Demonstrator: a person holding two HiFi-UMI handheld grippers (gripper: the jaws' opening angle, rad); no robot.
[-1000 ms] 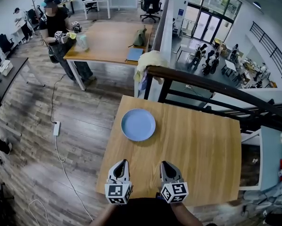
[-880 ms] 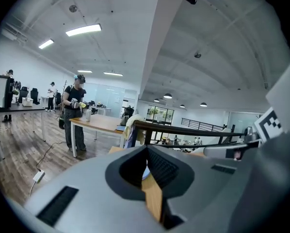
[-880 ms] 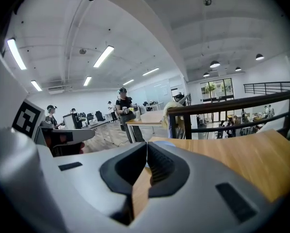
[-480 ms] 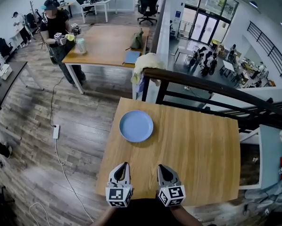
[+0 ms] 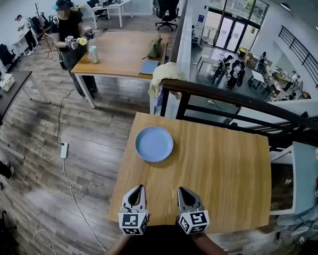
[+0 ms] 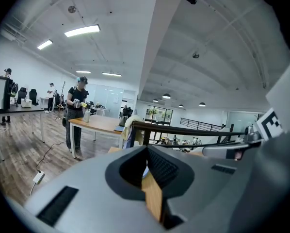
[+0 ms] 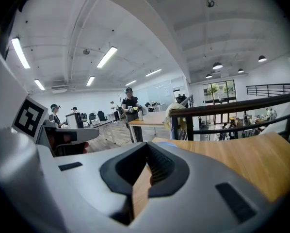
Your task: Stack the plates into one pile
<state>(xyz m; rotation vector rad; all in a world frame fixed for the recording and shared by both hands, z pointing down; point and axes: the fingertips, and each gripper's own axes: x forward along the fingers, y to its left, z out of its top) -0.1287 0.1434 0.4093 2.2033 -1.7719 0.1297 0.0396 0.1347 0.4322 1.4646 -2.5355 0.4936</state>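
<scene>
Grey jaws, both sets closed with nothing between them. The left gripper (image 5: 140, 188) has its pads together in the left gripper view (image 6: 146, 152), with only a sliver of wood visible past the tips. The right gripper (image 5: 181, 189) is the same in its own view (image 7: 146, 148): pads meet, nothing is clamped.

Both sit side by side at the near edge of the wooden table (image 5: 217, 179), apart from each other, tips pointing across the top. Each has its marker cube at the back end, left (image 5: 133, 222) and right (image 5: 193, 222).

The blue plate (image 5: 154, 144) lies flat on the table's far left part, well ahead of both grippers and touching neither. It reads as one disc from above; can't tell if more than one is piled there.

A dark railing (image 5: 244, 102) runs along the far side of the table, with a pale cloth (image 5: 167, 70) draped over its left end.

Further back there is a second wooden table (image 5: 124, 47), and a person (image 5: 68, 28) stands at its left corner. A white power strip (image 5: 64, 150) is on the plank floor (image 5: 95, 137) to the left.
</scene>
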